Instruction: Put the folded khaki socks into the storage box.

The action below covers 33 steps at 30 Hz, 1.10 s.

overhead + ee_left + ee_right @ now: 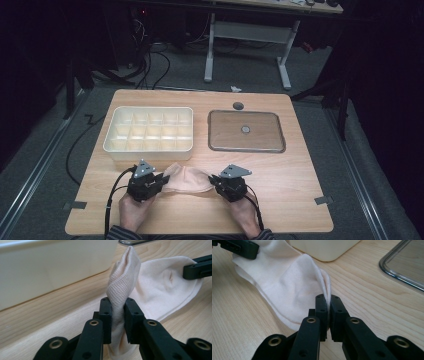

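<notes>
A pale pink sock [186,179] is stretched between my two grippers near the table's front edge. My left gripper [161,181] is shut on the sock's left end; in the left gripper view the knit fabric [122,287] bunches up between the jaws [117,315]. My right gripper [214,182] is shut on the sock's right end, where a thin fold of the sock [294,282] is pinched between the pads [328,315]. The other gripper's black jaw [239,247] shows at the sock's far end.
A cream organizer box [148,131] with several compartments stands just behind the sock at the left. A metal tray [246,131] with a small round thing in it lies at the back right. A wooden table [280,200] carries everything.
</notes>
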Tool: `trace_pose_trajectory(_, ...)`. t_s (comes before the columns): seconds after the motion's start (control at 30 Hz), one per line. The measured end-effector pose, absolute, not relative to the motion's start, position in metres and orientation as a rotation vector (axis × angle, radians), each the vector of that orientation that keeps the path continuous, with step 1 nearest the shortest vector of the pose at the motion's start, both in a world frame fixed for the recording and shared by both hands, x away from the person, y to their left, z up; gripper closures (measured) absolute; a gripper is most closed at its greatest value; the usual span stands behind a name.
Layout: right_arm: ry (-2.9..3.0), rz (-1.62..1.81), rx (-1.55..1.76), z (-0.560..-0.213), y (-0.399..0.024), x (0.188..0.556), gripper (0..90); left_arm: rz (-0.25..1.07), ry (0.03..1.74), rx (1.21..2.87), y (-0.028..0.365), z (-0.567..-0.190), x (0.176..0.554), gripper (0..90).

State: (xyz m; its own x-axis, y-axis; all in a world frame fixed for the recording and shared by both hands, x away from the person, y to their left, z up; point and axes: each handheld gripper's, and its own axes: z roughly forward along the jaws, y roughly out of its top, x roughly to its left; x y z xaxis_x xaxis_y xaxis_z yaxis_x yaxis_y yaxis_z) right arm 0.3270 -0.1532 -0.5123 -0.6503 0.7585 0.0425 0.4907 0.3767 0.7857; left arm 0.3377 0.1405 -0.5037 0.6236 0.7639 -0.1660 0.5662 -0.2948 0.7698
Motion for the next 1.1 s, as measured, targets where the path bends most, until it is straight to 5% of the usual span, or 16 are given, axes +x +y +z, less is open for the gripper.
trace_pose_trajectory(1.1, 2.276, 1.053, 1.219, -0.52, -0.203, 0.321, 86.1, 0.27, 0.986, 2.048, 0.089, -0.516, 0.346, 74.6)
